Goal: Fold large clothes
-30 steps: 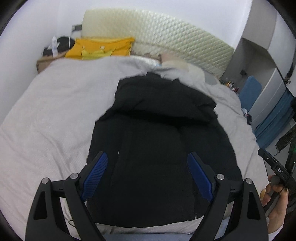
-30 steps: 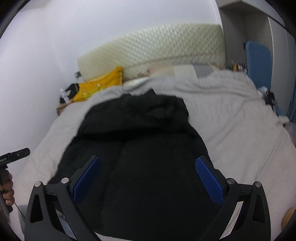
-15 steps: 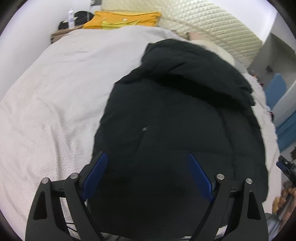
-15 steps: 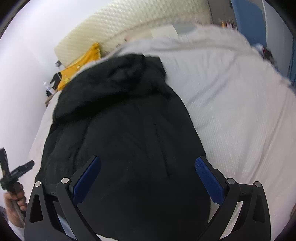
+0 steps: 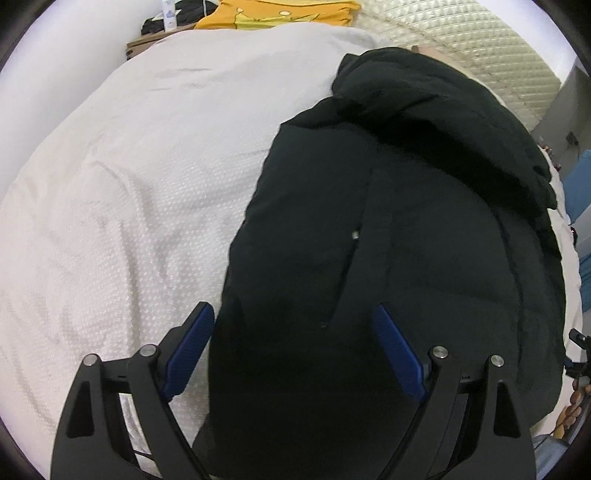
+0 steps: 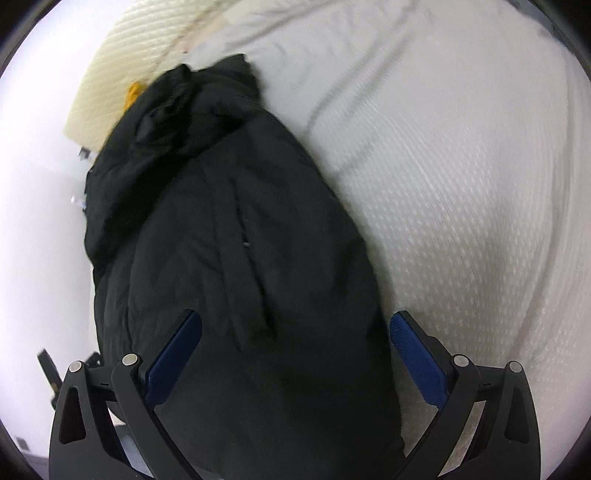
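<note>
A large black padded hooded jacket (image 5: 388, 240) lies flat on a white bed cover (image 5: 129, 203), hood toward the headboard. My left gripper (image 5: 293, 321) is open and empty, low over the jacket's lower left edge, its jaws astride that edge. In the right wrist view the jacket (image 6: 229, 240) fills the left half. My right gripper (image 6: 295, 328) is open and empty, low over the jacket's lower right edge, with the right finger (image 6: 413, 354) over the bed cover (image 6: 461, 184).
A yellow garment (image 5: 280, 16) and a small bottle (image 5: 168, 14) lie at the head of the bed, before a cream quilted headboard (image 5: 480, 55). A blue object (image 5: 580, 184) stands to the right of the bed. The other hand (image 5: 570, 402) shows at the right edge.
Both grippers have moved down and closer to the jacket, the left toward its left edge, the right toward its right edge. Both stayed open.
</note>
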Demonstrator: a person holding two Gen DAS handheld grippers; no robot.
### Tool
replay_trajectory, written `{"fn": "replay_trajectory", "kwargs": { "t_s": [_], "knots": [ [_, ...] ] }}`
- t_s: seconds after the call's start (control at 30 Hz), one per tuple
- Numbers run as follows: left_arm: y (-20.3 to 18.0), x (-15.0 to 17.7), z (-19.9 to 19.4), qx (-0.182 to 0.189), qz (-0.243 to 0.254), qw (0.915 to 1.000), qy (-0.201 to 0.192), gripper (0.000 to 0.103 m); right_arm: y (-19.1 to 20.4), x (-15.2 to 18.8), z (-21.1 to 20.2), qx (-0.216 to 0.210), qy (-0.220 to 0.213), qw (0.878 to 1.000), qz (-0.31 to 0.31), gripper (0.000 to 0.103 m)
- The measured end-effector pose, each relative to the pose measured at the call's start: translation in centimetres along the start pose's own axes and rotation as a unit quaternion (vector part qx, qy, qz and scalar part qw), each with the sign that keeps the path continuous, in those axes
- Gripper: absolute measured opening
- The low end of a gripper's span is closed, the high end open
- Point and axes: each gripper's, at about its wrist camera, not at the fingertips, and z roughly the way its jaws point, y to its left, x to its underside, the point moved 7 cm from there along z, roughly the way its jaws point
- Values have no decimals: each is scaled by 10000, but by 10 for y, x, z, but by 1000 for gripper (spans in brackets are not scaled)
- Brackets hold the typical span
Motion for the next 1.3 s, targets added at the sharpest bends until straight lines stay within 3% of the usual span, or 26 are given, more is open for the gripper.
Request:
{"fn": "replay_trajectory", "kwargs": {
  "t_s": [0.17,0.33,0.4,0.63,0.8,0.97,1.07,1.13,1.2,1.3],
  "knots": [
    [11,0,9,-27,-168,9998,60,89,6,7,11,-319,279,9990,117,102],
    [30,-6,17,108,-536,9984,125,89,31,11,18,-767,462,9959,-136,94],
    [38,-9,18,263,-813,9962,143,89,42,13,15,-974,466,9937,-284,86],
    [68,-7,26,875,-1593,9828,315,89,85,18,-11,-2168,360,9725,-777,85],
    [69,-3,39,1048,-1697,9777,650,88,72,17,-7,-2010,360,9775,-534,86],
    [52,-3,37,1286,-1562,9773,634,88,49,16,2,-1676,400,9849,-187,86],
    [33,-3,34,1825,-1339,9719,654,82,38,16,11,-1371,462,9895,-23,89],
    [18,3,36,2223,-1231,9637,824,80,27,17,16,-1203,523,9912,166,90],
    [12,4,33,2306,-1131,9628,842,79,13,17,20,-918,544,9937,335,90],
    [16,-3,38,2443,-1141,9592,857,77,3,17,26,-891,610,9927,532,90]
  ]
}}
